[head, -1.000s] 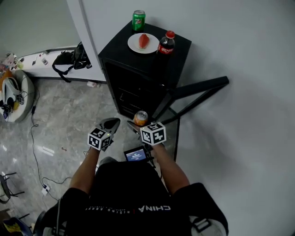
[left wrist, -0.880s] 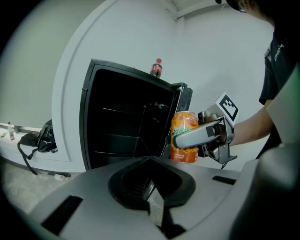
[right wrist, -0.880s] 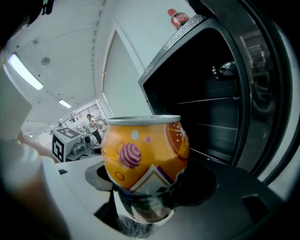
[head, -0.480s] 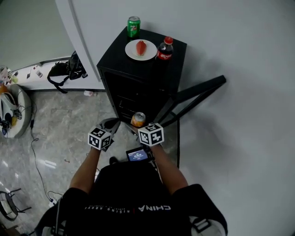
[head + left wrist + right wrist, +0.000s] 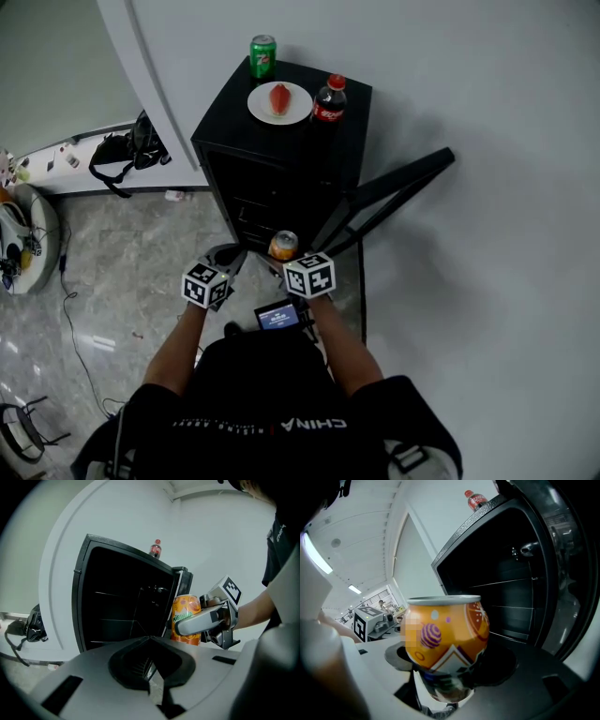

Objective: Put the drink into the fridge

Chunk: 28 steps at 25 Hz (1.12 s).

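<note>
The right gripper [image 5: 279, 262] is clamping its jaws on the orange drink can [image 5: 284, 244] at the centre of the frame, just before the open black fridge [image 5: 281, 178]. Left of it, the left gripper [image 5: 225, 255] is pressing its jaws together on nothing.

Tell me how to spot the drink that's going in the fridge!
Find the small black fridge against the white wall. In front of it, the right gripper holds an orange can upright. It's the only orange drink; the green can and cola bottle stand on the fridge's top.
</note>
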{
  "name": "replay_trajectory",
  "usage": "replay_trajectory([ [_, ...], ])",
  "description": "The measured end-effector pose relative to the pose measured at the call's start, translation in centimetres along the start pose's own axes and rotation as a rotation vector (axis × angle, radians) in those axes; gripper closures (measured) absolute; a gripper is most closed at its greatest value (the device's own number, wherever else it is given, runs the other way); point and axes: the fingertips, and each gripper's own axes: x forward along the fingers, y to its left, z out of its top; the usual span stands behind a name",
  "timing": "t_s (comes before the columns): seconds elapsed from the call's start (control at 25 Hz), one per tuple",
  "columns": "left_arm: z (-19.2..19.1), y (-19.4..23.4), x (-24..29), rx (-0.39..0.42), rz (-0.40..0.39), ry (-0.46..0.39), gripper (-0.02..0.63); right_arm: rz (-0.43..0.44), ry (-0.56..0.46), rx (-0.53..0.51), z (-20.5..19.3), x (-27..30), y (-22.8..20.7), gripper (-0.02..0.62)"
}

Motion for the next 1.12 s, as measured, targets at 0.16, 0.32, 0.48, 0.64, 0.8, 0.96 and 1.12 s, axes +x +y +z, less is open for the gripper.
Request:
replay_trajectory([
  [0.16, 0.1, 0.5, 0.0, -0.003, 0.011, 0.0, 0.594, 0.012, -0.003, -0.003, 0.4, 0.3, 0.1, 0.247],
  [0.32, -0.1, 0.7, -0.2, -0.014, 0.02, 0.002, 0.594, 0.018, 0.001, -0.005, 0.6, 0.5, 0.1, 0.247],
  [0.48, -0.5, 1.0, -0.2, -0.02, 0.027, 0.012, 0.594, 0.023, 0.01, -0.003, 0.4, 0.8, -0.1, 0.247],
  [0.64, -0.6, 1.5, -0.2, -0.025, 0.035, 0.02, 0.594, 0.031, 0.03, -0.016, 0.3, 1.2, -0.4, 0.247],
  [0.8, -0.2, 2.5, 0.3, -0.024, 0.042, 0.025, 0.594, 0.04, 0.049, -0.03, 0.8, 1.8, -1.3, 0.247],
  [0.96, 1.3, 4.1, 1.5, -0.06, 0.046, -0.003, 0.594, 0.022, 0.055, -0.067, 1.9, 3.2, -2.7, 0.247],
  [1.12, 2.5, 5.6, 3.9, -0.078, 0.059, -0.031, 0.592, -0.018, 0.042, -0.079, 2.9, 5.5, -5.1, 0.247],
])
